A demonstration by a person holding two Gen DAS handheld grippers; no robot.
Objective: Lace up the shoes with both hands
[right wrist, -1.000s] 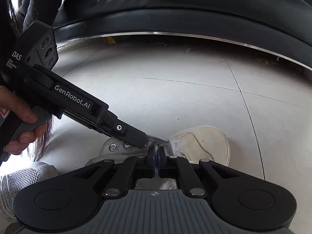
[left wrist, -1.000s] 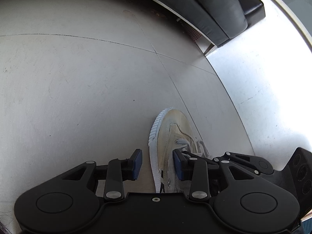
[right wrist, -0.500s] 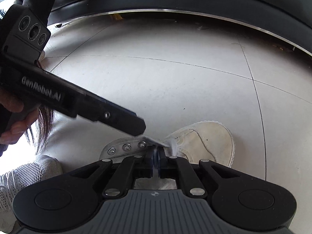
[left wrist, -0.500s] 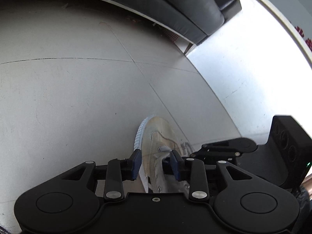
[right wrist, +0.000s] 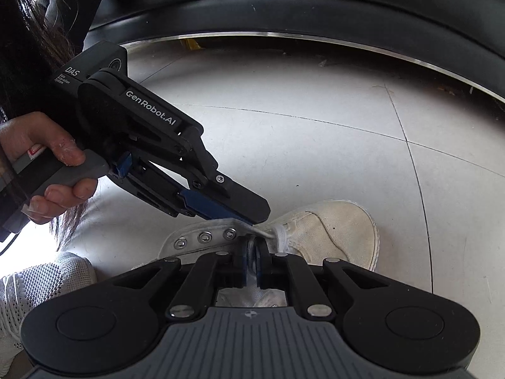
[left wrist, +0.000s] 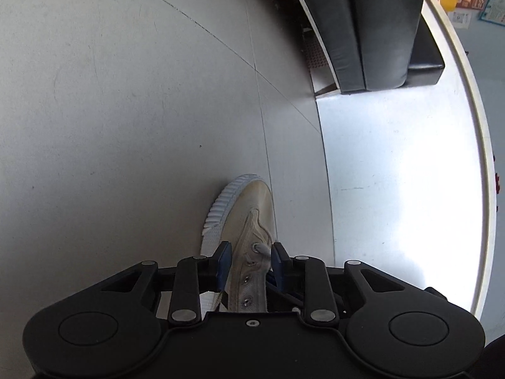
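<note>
Canvas shoe (right wrist: 318, 227), one: left tongs (left wrist: 249, 260) closing round its eyelet flap, right tongs (right wrist: 251, 260) opening on lace (right wrist: 252, 254).

A pale tiled floor (right wrist: 315, 145) with thin dark seams carries everything. A cream canvas shoe (right wrist: 331, 230) lies on it. A black sofa (left wrist: 372, 25) stands farther off.

- The cream canvas low-top sneaker (right wrist: 328, 230) lies on the pale tiled floor (right wrist: 315, 145), toe toward 3 o'clock in the right wrist view.
- The black two-finger left gripper (right wrist: 252, 216) comes in from 10 o'clock, tips over the metal eyelet row (right wrist: 205, 237).
- The black two-finger right gripper (right wrist: 251, 260) sits at 6 o'clock, against the white shoelace (right wrist: 277, 235).
- A black cushioned sofa (right wrist: 315, 15) stands behind, at 12 o'clock.
- A white knit shoe (right wrist: 34, 287) lies at 8 o'clock.
</note>
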